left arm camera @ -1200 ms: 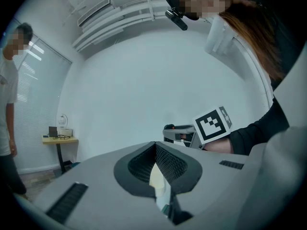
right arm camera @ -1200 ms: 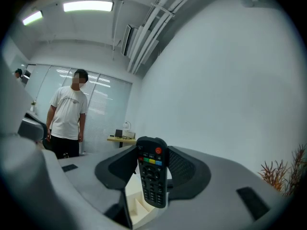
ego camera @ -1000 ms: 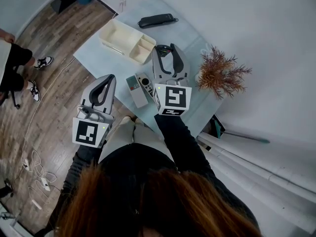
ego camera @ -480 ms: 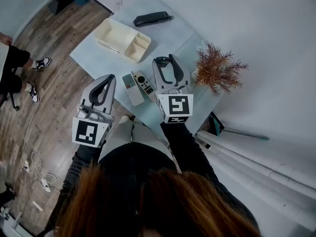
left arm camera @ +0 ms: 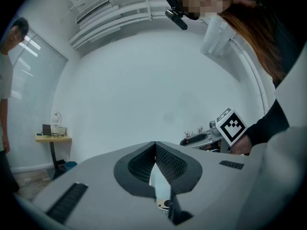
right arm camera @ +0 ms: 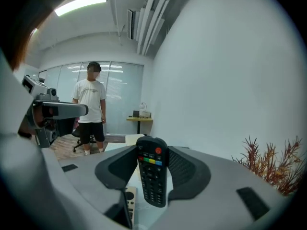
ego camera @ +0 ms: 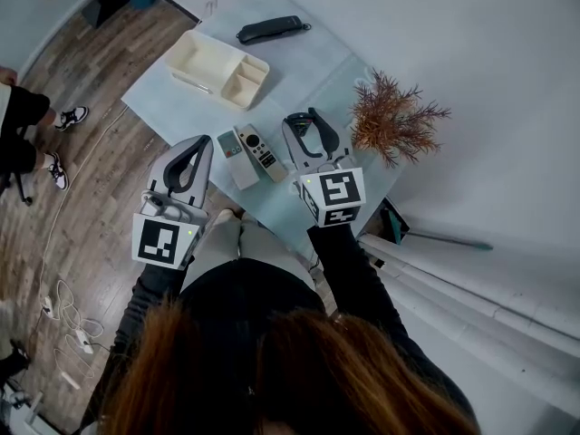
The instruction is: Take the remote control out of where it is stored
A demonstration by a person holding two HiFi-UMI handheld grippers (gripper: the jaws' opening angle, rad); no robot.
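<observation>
Right gripper view: the right tool (right arm camera: 152,151) is pinching the black remote (right arm camera: 152,181) by its long edges, button end pointing away from the hand, apparently clear of the counter (ego camera: 308,62). The left tool (left arm camera: 155,145) is hanging off to the side, its jaws pressed together on nothing. Just beside the right tool, a white remote (ego camera: 259,150) and a grey remote (ego camera: 228,157) are lying side by side. The box (ego camera: 231,48) is sitting well beyond them, and the plant (ego camera: 394,120) is standing near on the other side.

The grip is looking narrow, so the black remote is probably risking a pivot or slip if the tool tilts sharply, and a wide swing could brush the plant.

Against a second ago, the right tool is sitting further back from the box, toward the person. The left tool is showing no change.
</observation>
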